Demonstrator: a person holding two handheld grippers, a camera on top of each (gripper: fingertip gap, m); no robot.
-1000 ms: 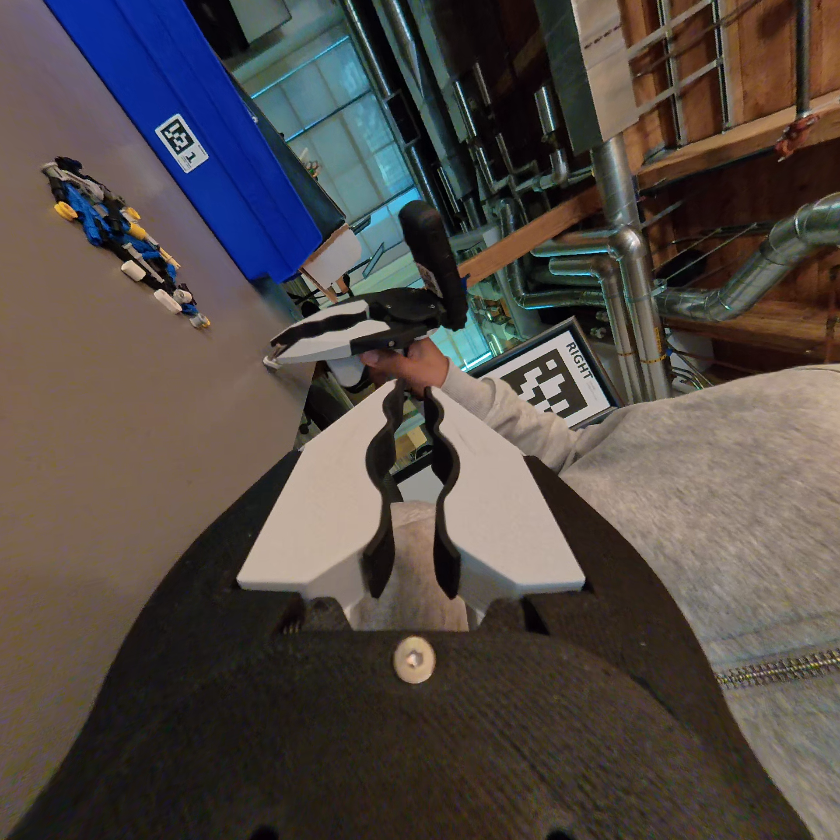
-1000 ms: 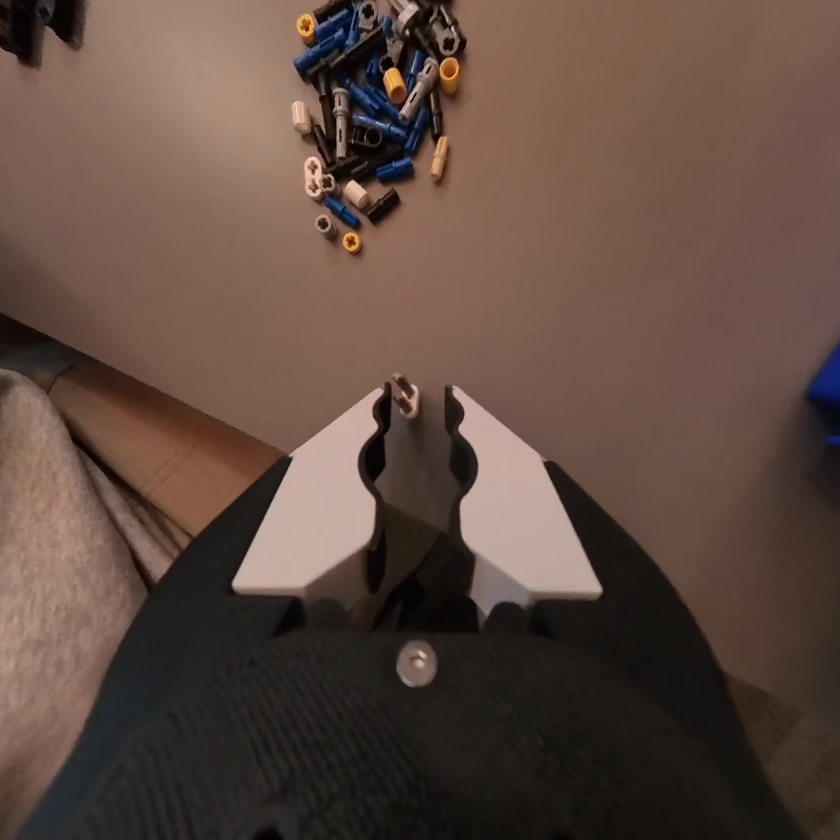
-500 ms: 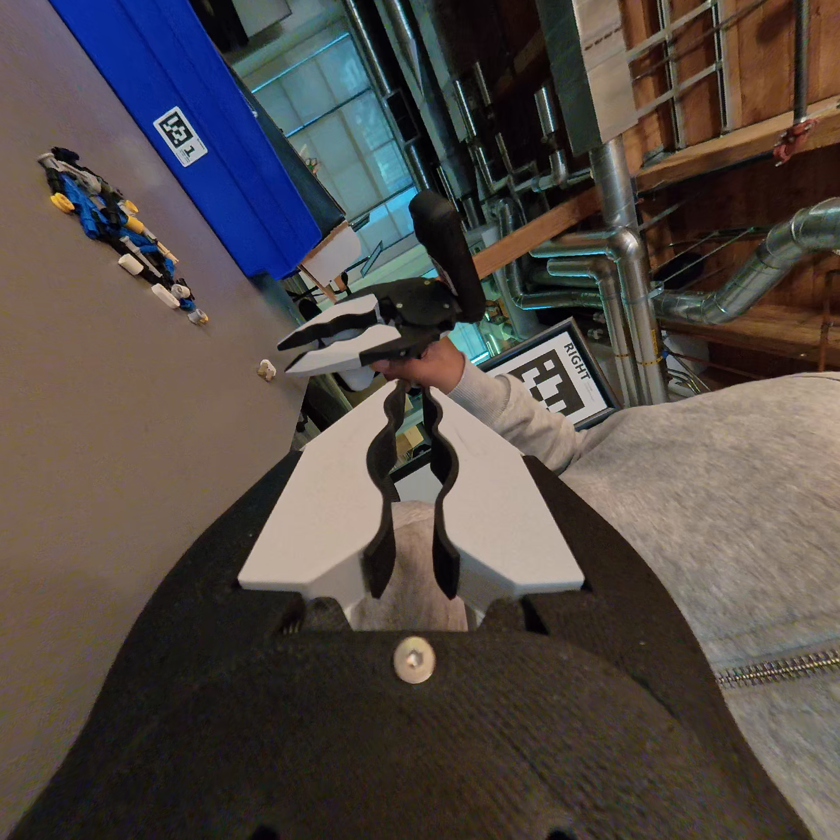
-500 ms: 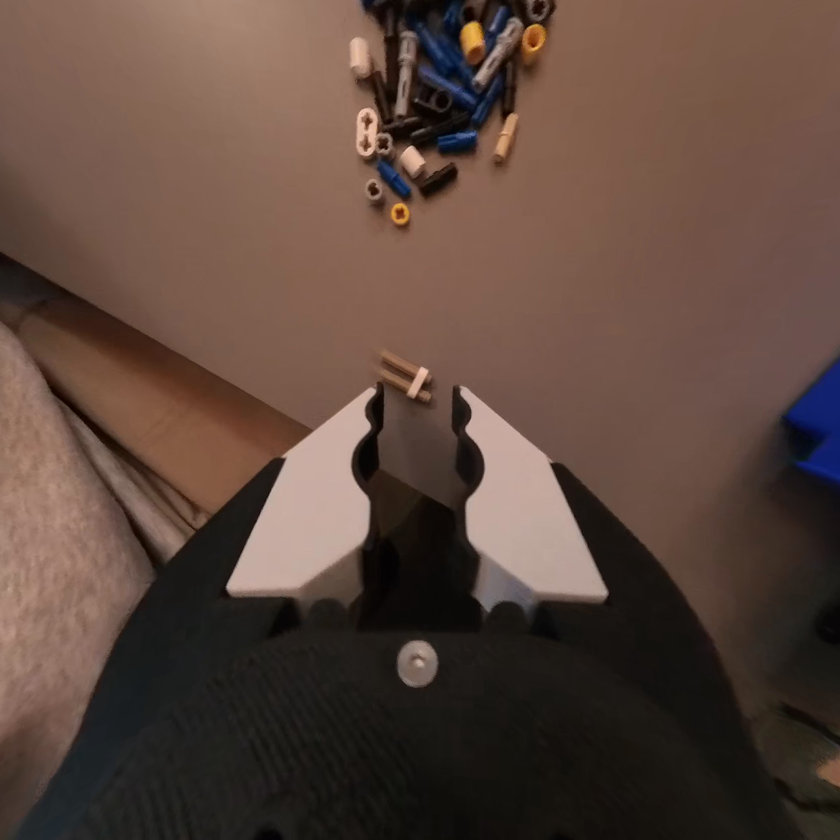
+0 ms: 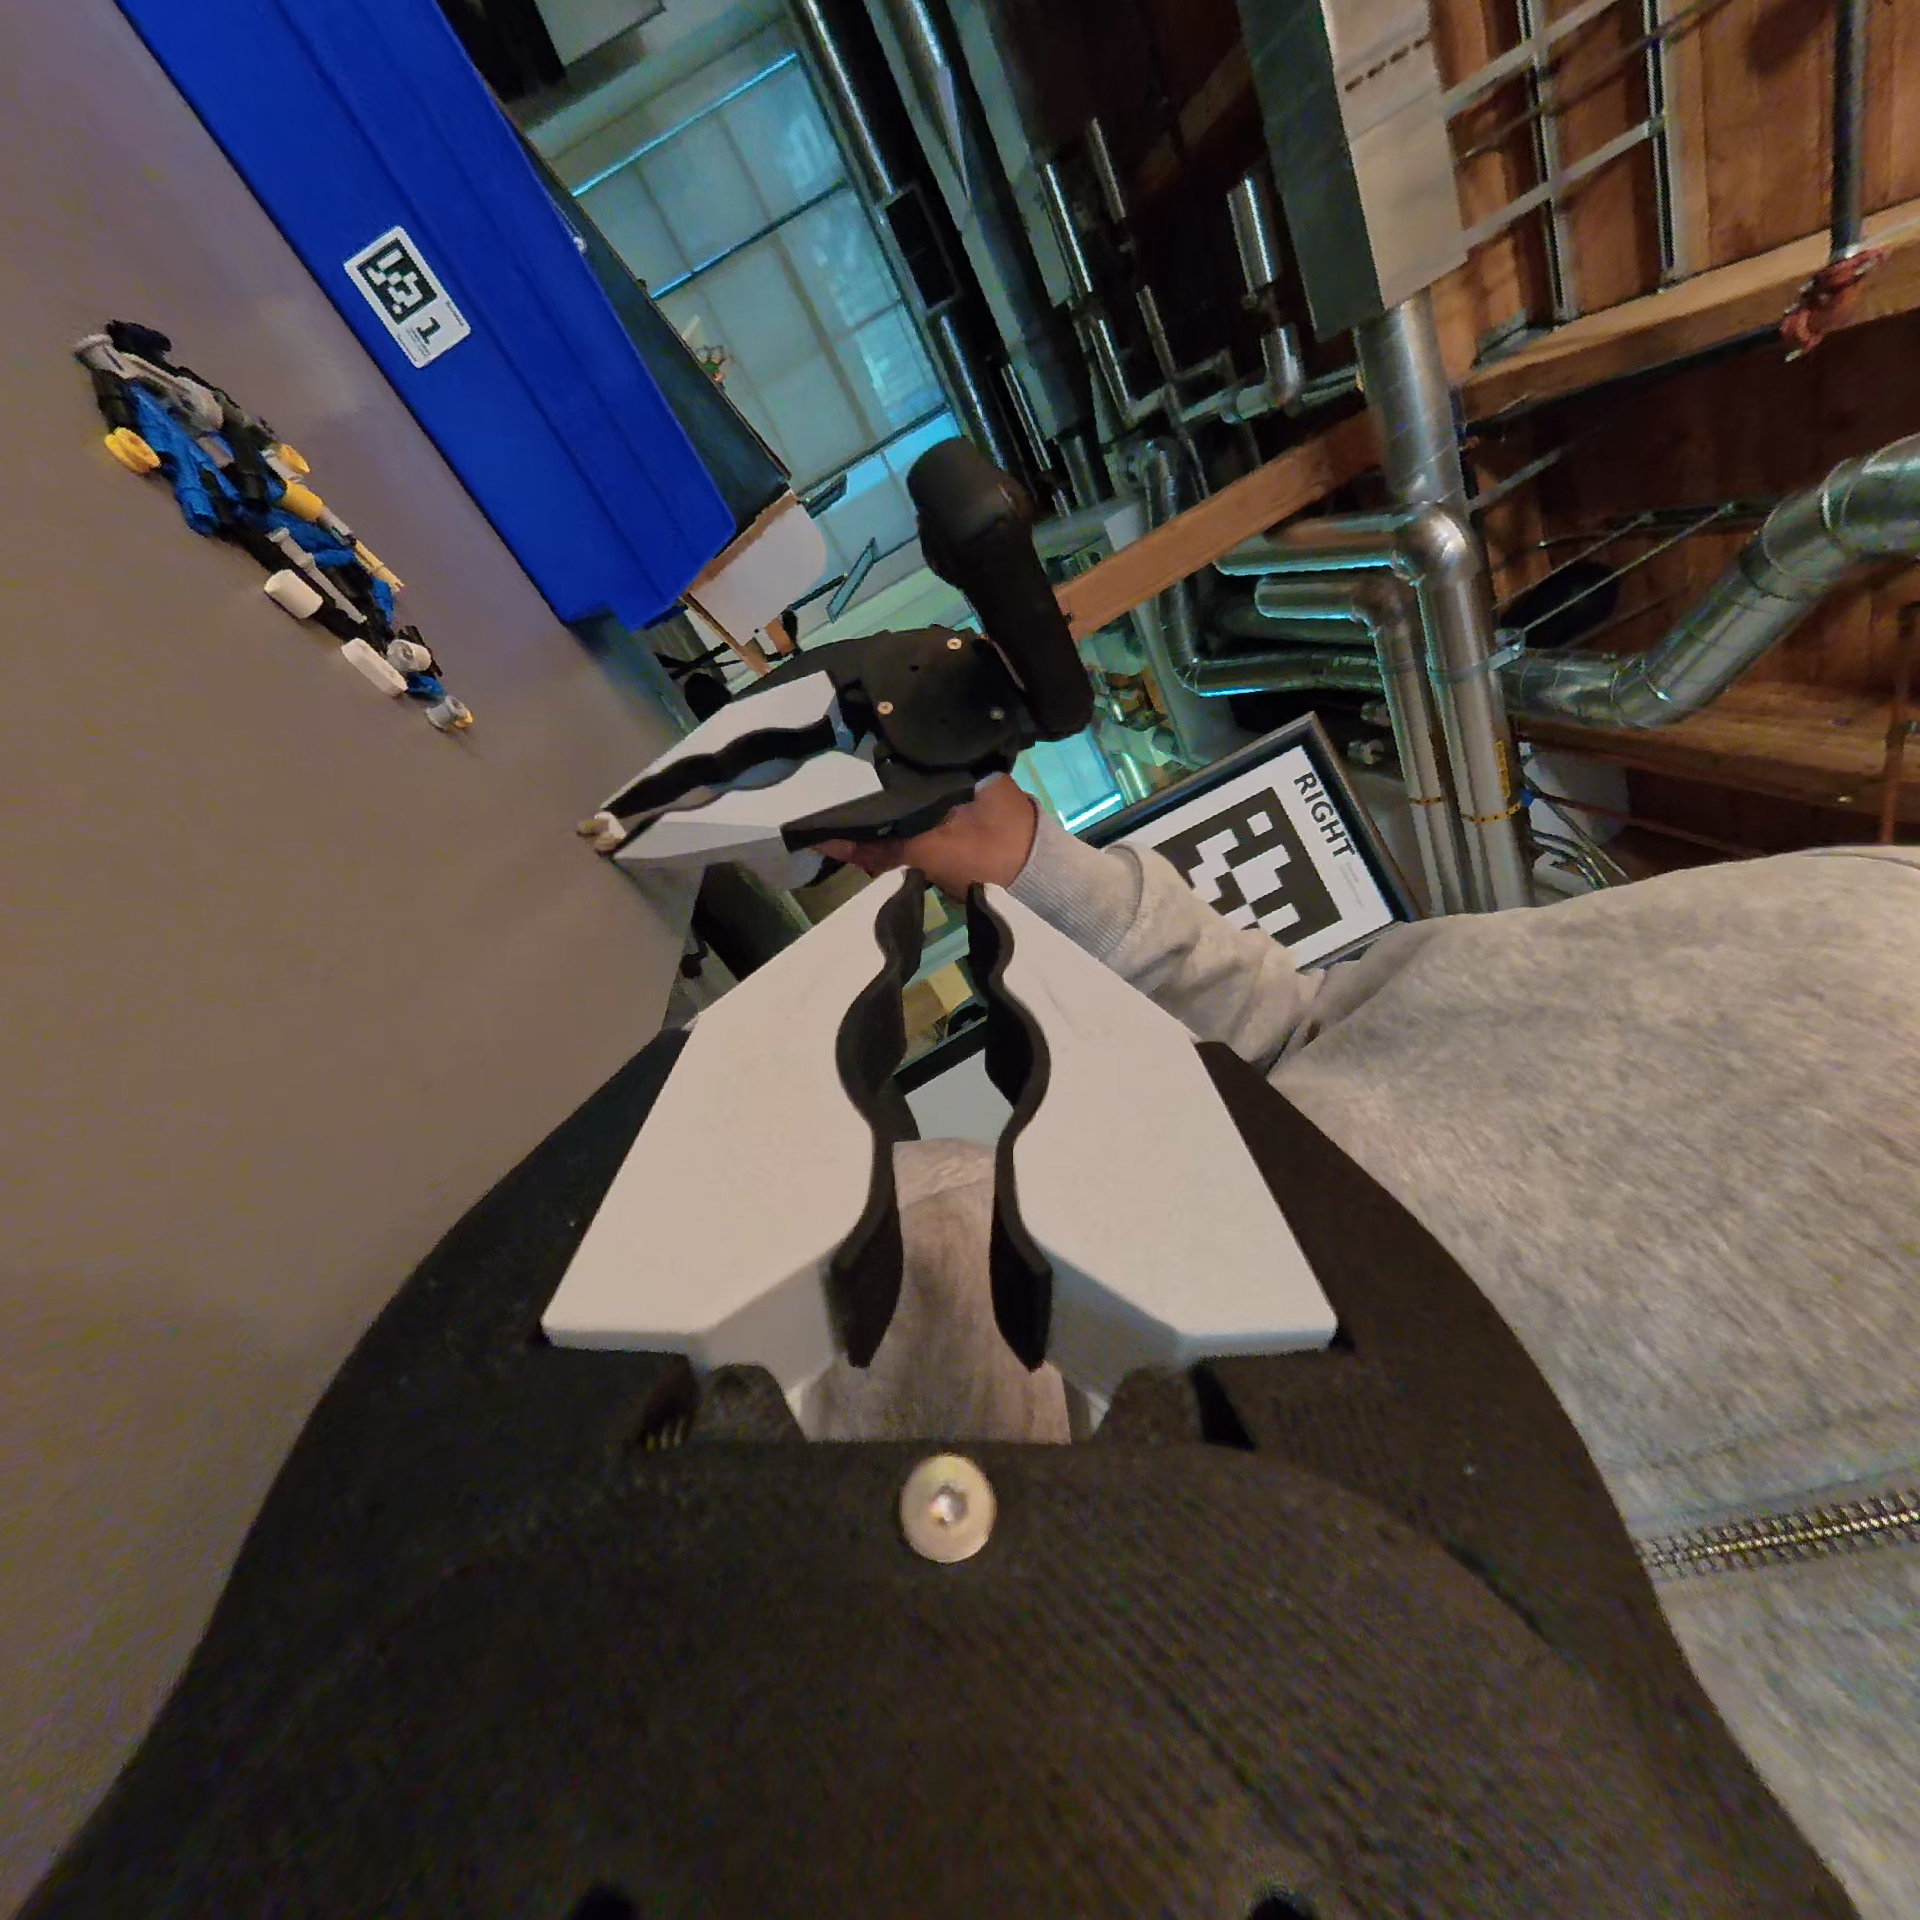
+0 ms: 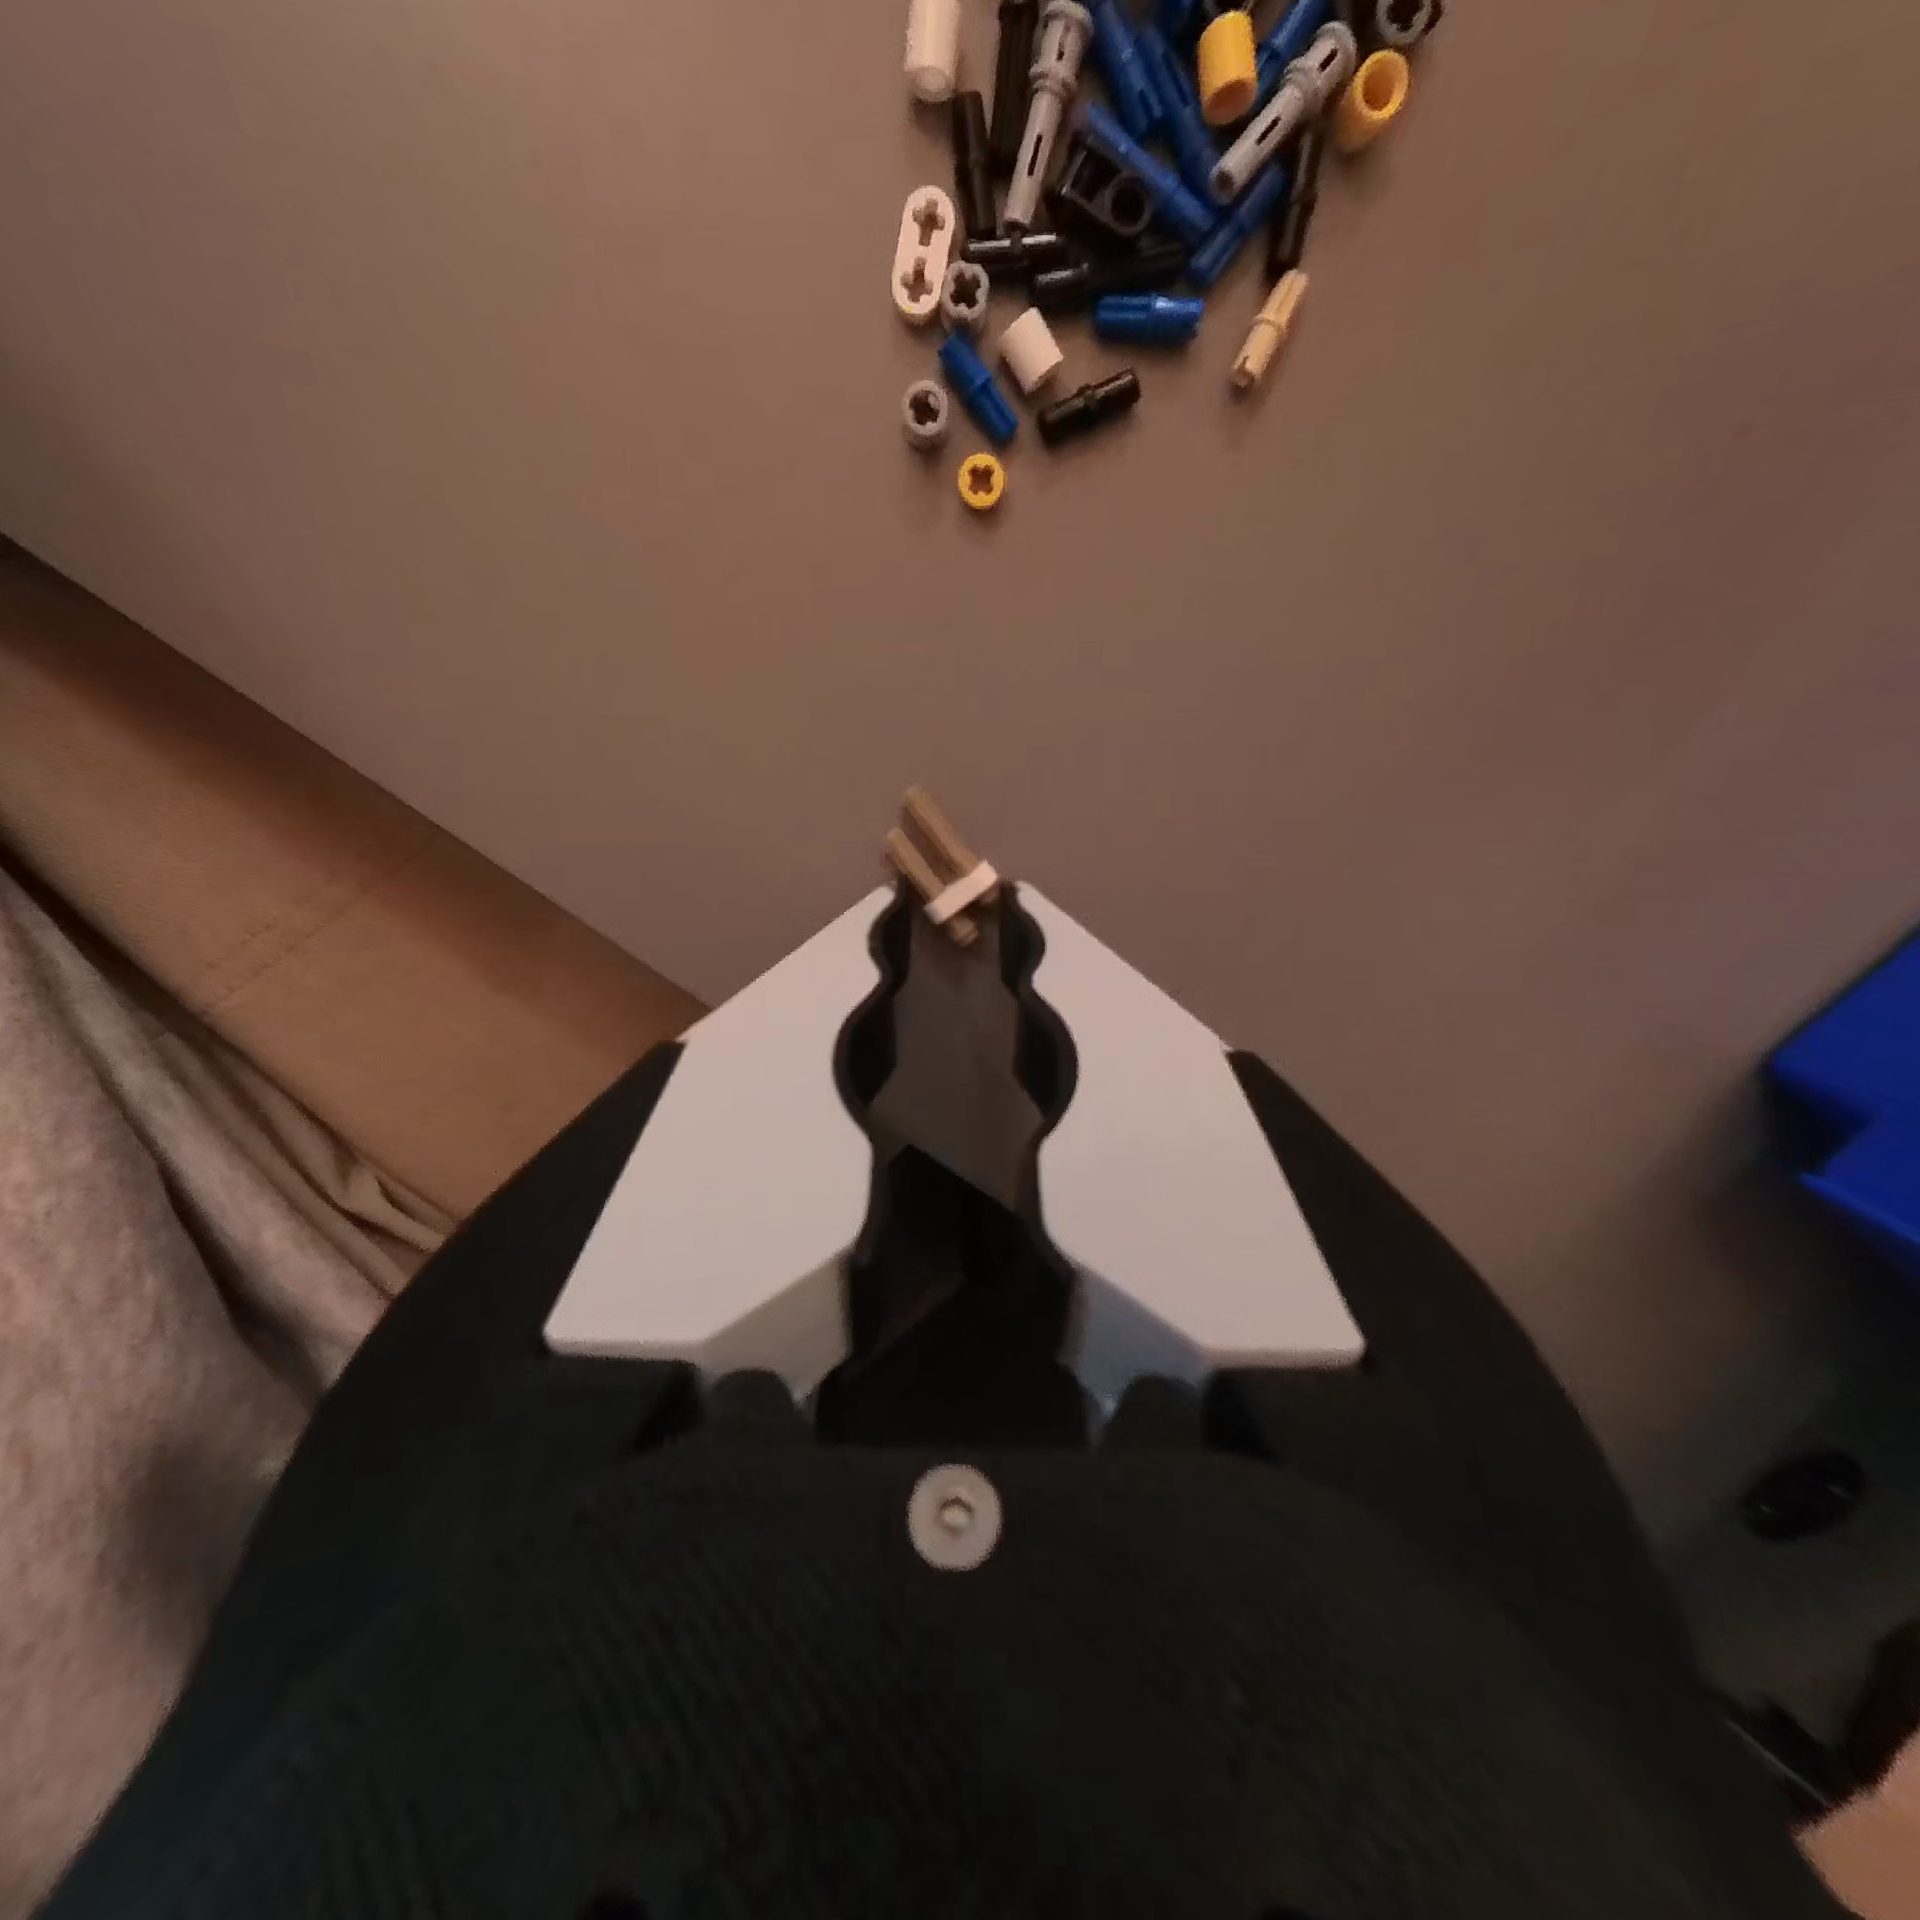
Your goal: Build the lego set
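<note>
A pile of small lego pins and connectors (image 6: 1122,208), blue, black, grey, yellow and white, lies on the grey table (image 6: 520,416); it also shows in the left wrist view (image 5: 249,499). My right gripper (image 6: 945,899) is down at the table near its front edge, shut on a small assembly (image 6: 940,878) of two tan pins through a white piece. The left wrist view shows that gripper (image 5: 615,826) with the piece (image 5: 597,828) at its tips. My left gripper (image 5: 940,894) is held off the table, slightly open and empty, pointing at the right hand.
A blue bin (image 5: 468,312) stands on the table behind the pile; its corner shows at the right (image 6: 1860,1122). The table's front edge and a brown band (image 6: 260,831) run on the left. A grey sleeve (image 5: 1558,1143) and a framed marker board (image 5: 1268,842) are nearby. The grippers' ends are close to 20 cm from one another.
The right gripper opened and left the tan-and-white assembly on the table, then closed on it again with the pins pointing forward. The left gripper has hardly moved.
</note>
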